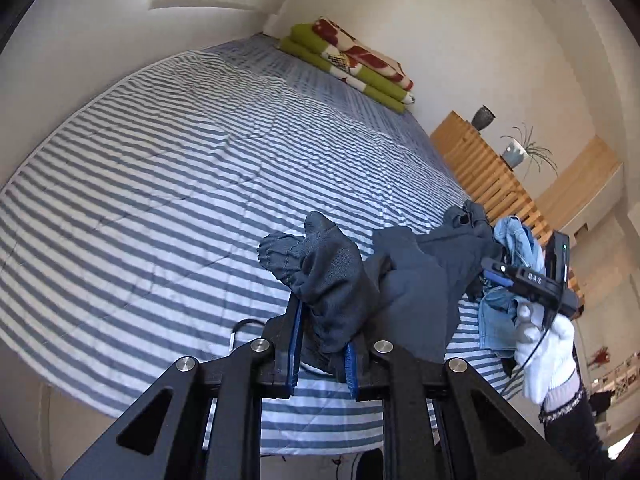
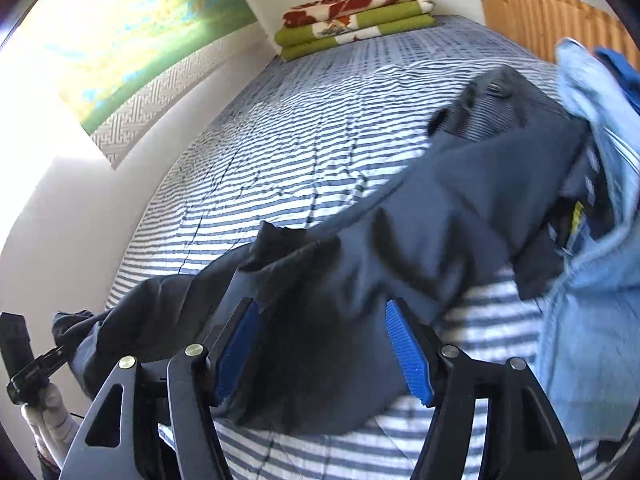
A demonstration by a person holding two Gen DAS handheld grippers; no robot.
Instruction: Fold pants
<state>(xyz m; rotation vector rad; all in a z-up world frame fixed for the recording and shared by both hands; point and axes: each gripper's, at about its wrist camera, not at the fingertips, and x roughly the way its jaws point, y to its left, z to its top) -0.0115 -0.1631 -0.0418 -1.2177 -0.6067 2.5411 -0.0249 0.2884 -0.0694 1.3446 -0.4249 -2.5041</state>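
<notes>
Left wrist view first: we see the dark pants [image 1: 344, 280] bunched and lifted off the striped bed [image 1: 160, 160], their elastic cuff end pinched between the pads of our left gripper [image 1: 322, 354], which is clamped on that fabric. From there the cloth runs rightward toward a heap that includes a light blue garment [image 1: 504, 304]. In the right wrist view the pants [image 2: 400, 232] stretch across the frame, low left to upper right, so their long axis lies roughly between our two hands. Our right gripper [image 2: 322, 354] has its jaws well apart with the cloth draped between and just ahead of them, not pinched. We judge the right hand nearer the free length, which still needs a grip before any fold
</notes>
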